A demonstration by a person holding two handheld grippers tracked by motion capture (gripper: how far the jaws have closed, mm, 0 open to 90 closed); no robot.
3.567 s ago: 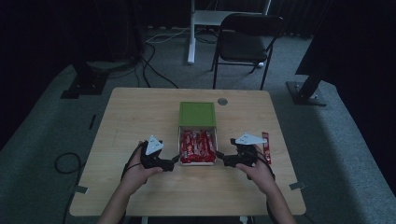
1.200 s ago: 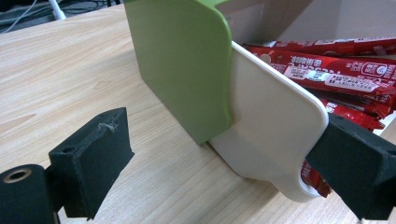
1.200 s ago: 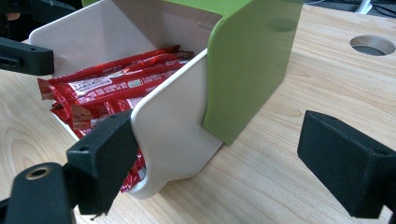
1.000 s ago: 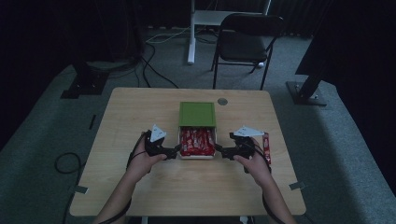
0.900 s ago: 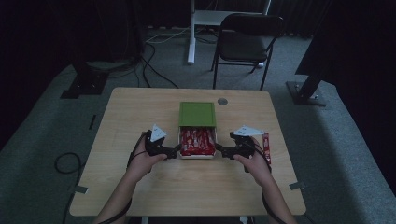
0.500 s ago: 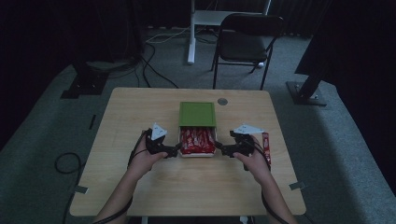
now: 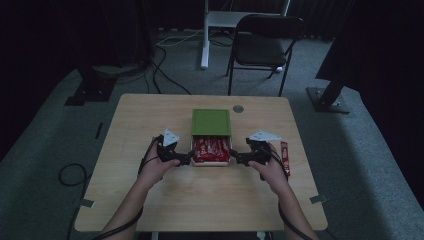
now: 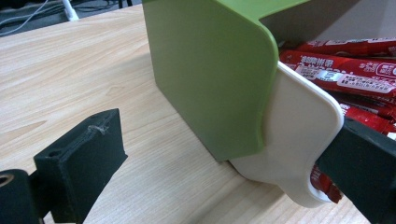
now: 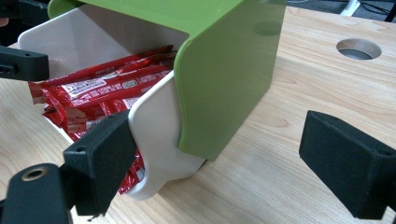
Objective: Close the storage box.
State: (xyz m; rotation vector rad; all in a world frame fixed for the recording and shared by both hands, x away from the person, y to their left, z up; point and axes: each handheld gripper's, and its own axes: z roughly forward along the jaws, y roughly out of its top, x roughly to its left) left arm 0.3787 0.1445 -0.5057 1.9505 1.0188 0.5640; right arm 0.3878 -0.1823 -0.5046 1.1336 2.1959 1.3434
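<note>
A white plastic drawer tray (image 7: 210, 161) packed with red foil snack bars (image 7: 211, 149) sits at the middle of the light wooden tabletop (image 7: 150, 115), slid partway out of the near end of a green plastic sleeve box (image 7: 211, 121).

The left hand-held gripper (image 7: 186, 159) sits just left of the tray's near left corner. Its jaws have just been opening and now stand wide: in the left gripper view 1 black jaw is by the white corner (image 8: 299, 154) and the other stands well clear over bare wood, so nothing is clamped.

The right hand-held gripper (image 7: 237, 158) sits just right of the tray's near right corner, jaws wide too. In the right gripper view 1 jaw is against the white tray wall (image 9: 156, 135) and the other is well apart over the tabletop, right of the green sleeve (image 9: 229, 70).

1 loose red snack bar (image 7: 285, 156) lies on the tabletop beside the right hand (image 7: 270, 167).
</note>
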